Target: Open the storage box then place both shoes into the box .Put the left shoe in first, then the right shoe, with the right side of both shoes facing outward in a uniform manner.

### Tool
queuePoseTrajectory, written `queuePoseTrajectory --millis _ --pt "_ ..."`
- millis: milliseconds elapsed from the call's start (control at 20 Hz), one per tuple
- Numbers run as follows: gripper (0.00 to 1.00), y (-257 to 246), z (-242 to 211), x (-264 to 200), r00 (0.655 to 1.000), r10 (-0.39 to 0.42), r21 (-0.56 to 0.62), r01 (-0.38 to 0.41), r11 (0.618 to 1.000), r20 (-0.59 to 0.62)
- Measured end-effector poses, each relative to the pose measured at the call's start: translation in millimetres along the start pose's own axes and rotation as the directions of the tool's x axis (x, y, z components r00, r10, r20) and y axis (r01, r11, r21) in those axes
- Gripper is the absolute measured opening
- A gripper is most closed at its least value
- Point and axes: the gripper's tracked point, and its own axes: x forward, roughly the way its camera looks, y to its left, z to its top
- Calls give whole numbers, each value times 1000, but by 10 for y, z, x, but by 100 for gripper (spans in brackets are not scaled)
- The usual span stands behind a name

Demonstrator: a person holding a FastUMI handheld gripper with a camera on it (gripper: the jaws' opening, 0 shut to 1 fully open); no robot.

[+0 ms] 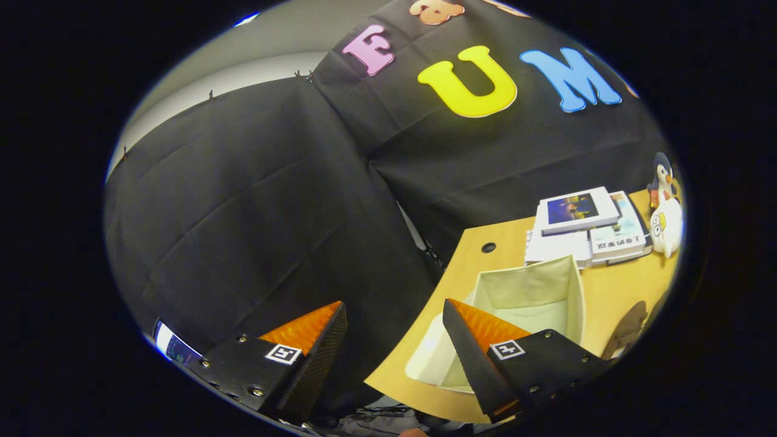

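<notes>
- Hand-held gripper (394, 321): two fingers spread wide apart, nothing between them; tilted in the view, one finger over the booth's black cloth off the counter, the other over the counter's near edge, overlapping the storage box's near corner.
- Storage box (534, 291): pale fabric box, open at the top, interior in view and holding nothing visible; stands on the counter just ahead of the finger that lies over the counter, close to the counter's near edge. A lighter flap or lid panel (428, 358) lies flat beside the box toward the counter's edge, touching its base.
- Counter (613, 297): light wood top with a rounded corner; a small dark round hole (488, 247) near the far edge, beyond the box.
- Shoe (625, 331): dark brownish shape on the counter just beside the box, on the side away from the flap; only part shows, so left or right cannot be told.
- Books (583, 224): a small stack of books or booklets lying flat at the counter's far edge, beyond the box.
- Plush penguin (665, 212): soft toy standing just beside the books, at the counter's far corner.
- Black cloth (255, 200): booth wall hanging behind and beside the counter.
</notes>
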Motion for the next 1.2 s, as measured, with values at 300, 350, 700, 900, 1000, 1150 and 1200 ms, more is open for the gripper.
queuePoseTrajectory --millis 300,350,700,900,1000,1150,1200 --pt "97 -773 127 -464 984 -168 -60 171 983 52" --pt "97 -910 139 -552 979 -198 -65 202 977 57" --pt "97 -1773 32 -1056 927 -368 -98 373 923 68" --pt "97 -2231 -218 -1252 890 -455 -114 456 883 39" --pt "97 -2454 -385 -1305 871 -491 -124 490 863 24" --pt "98 -2808 -694 -1389 838 -546 -120 540 833 -13" --pt "98 -2893 -805 -1405 831 -555 -110 548 829 -37"
